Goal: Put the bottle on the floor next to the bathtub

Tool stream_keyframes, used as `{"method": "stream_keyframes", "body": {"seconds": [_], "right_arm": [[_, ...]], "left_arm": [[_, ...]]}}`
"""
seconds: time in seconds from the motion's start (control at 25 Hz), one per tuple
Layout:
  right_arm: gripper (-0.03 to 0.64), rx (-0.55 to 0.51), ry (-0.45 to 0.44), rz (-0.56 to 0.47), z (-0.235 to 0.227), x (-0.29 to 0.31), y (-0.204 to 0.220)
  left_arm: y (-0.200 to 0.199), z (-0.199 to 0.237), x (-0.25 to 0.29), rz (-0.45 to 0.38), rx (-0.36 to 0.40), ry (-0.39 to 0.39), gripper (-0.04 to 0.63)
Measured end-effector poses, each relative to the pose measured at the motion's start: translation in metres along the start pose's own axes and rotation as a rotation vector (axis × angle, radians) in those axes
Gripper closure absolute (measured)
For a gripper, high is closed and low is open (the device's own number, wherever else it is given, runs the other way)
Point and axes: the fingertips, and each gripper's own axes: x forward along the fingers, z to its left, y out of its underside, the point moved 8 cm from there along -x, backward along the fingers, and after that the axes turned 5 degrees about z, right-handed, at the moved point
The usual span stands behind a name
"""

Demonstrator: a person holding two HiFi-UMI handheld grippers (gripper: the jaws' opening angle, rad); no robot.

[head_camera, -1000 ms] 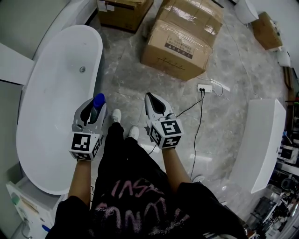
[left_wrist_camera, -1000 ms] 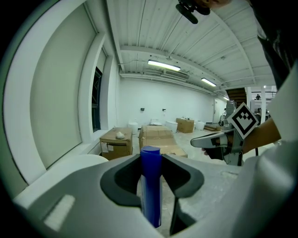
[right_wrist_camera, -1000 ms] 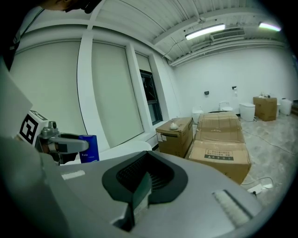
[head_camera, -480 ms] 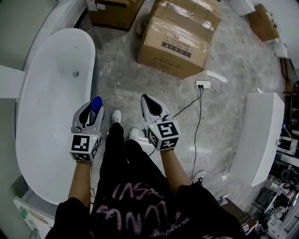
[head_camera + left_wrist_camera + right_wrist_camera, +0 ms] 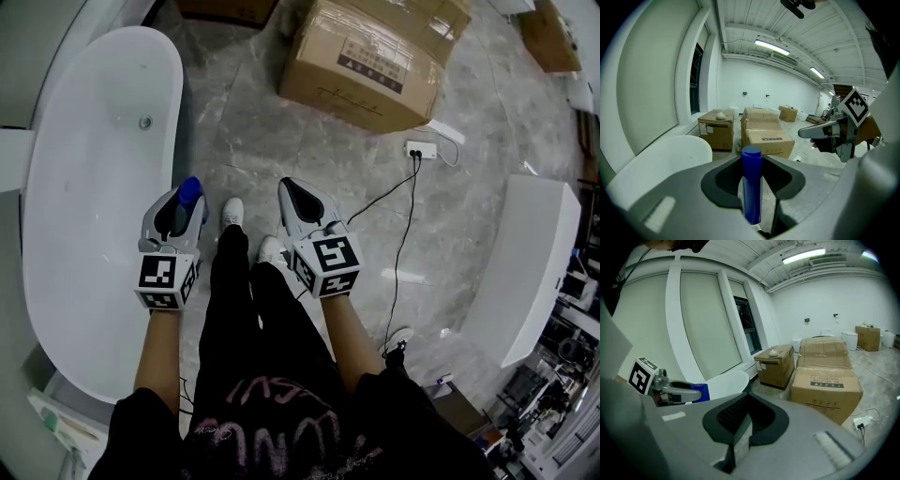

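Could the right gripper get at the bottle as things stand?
Probably yes, though only at its capped end. The bottle stands clamped in the left gripper, whose jaws cover its sides. The right gripper is alongside, with nothing between them, but its jaws are together and empty.

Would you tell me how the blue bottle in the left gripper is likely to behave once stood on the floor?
The blue bottle looks tall and slim, so it probably tips easily. Fallen, its round body would likely roll on the glossy floor. It seems rigid, showing no dent between the fingers of the left gripper.
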Motion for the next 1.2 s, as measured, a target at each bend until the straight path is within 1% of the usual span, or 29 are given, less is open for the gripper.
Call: {"method": "stream_keyframes", "body": {"seconds": [0.32,0.64,0.92,1.2], "right_arm": [[0.600,0.038,-0.004,0.037,-0.011,0.032,0.028],[0.598,0.071,-0.013,0.083,-0.023,0.076,0.065],[0.597,0.099,-0.027,0.124,-0.039,0.119,0.104],[0.594,0.143,-0.023,0.175,-0.055,0.157,0.152]], "left_arm": [[0.033,0.013,0.042,0.061,-0.014,-0.005,0.449],[0.071,0.029,0.097,0.121,-0.017,-0.004,0.449],[0.115,0.043,0.150,0.190,-0.038,-0.013,0.451],[0.169,0.051,0.192,0.259,-0.056,-0.011,0.451]]}}
